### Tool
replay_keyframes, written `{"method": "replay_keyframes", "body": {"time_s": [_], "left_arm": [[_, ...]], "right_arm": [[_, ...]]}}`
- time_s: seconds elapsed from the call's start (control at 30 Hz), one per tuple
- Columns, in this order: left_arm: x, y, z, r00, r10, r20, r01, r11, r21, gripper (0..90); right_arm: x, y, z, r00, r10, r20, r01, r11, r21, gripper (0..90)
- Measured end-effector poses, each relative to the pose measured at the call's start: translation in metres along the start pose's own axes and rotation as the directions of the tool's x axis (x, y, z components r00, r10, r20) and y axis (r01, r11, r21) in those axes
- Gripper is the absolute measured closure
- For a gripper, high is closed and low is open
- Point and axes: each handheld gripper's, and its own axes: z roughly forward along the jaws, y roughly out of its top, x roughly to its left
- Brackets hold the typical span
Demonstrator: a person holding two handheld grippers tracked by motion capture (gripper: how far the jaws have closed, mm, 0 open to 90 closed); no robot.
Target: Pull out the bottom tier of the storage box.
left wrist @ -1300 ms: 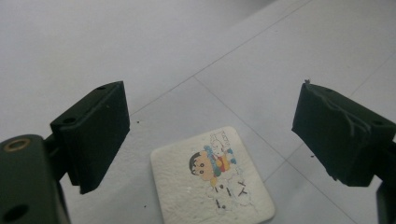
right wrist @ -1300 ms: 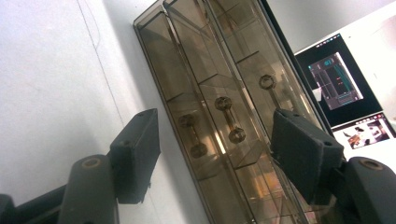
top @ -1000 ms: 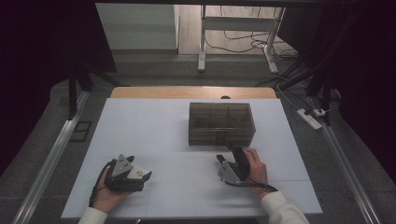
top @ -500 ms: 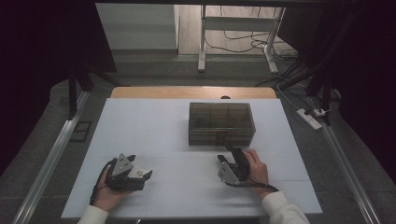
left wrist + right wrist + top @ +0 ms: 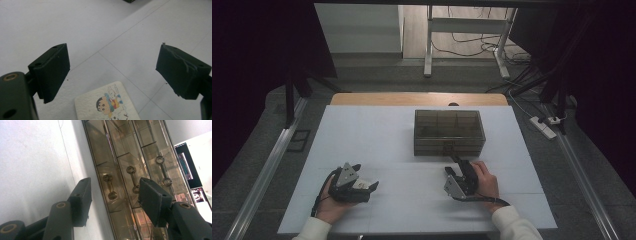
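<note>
A smoky see-through box of small drawers (image 5: 449, 131) stands at the table's middle back. In the right gripper view its drawer fronts (image 5: 130, 152) carry dumbbell-shaped handles (image 5: 110, 187). My right gripper (image 5: 455, 161) points at the box's front, just short of it, open; in its own view the right gripper (image 5: 115, 195) has that handle showing between its jaws, which touch nothing. My left gripper (image 5: 366, 177) rests at the front left, open wide. A small white card with a cartoon figure (image 5: 107, 105) lies on the table just below the left gripper (image 5: 112, 65).
The white table top (image 5: 377, 135) has a wooden strip (image 5: 417, 98) along its far edge. A power strip (image 5: 544, 126) lies on the floor at the right. Metal rails (image 5: 267, 170) run along both sides of the table.
</note>
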Motion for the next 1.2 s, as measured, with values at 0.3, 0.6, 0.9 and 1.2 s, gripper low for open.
{"method": "replay_keyframes", "body": {"time_s": [0.3,0.6,0.9,1.2], "left_arm": [[0.001,-0.001,-0.001,1.0,0.0,-0.005,0.0,1.0,0.002,11.8],[0.002,-0.001,-0.002,0.9999,-0.005,-0.01,0.005,1.0,-0.002,11.7],[0.002,-0.003,-0.004,0.9999,-0.008,-0.012,0.008,1.0,-0.002,11.7],[0.002,-0.004,-0.005,0.9998,-0.01,-0.017,0.01,0.9999,0.002,11.8]], "right_arm": [[-0.003,-0.003,0.007,1.0,0.008,-0.003,-0.008,1.0,0.002,49.6],[-0.002,-0.004,0.012,1.0,-0.003,-0.005,0.003,1.0,0.008,53.0],[-0.003,-0.005,0.016,0.9999,-0.01,-0.002,0.01,1.0,0.007,55.2],[-0.001,-0.007,0.02,0.9997,-0.021,-0.01,0.022,1.0,0.013,59.0]]}}
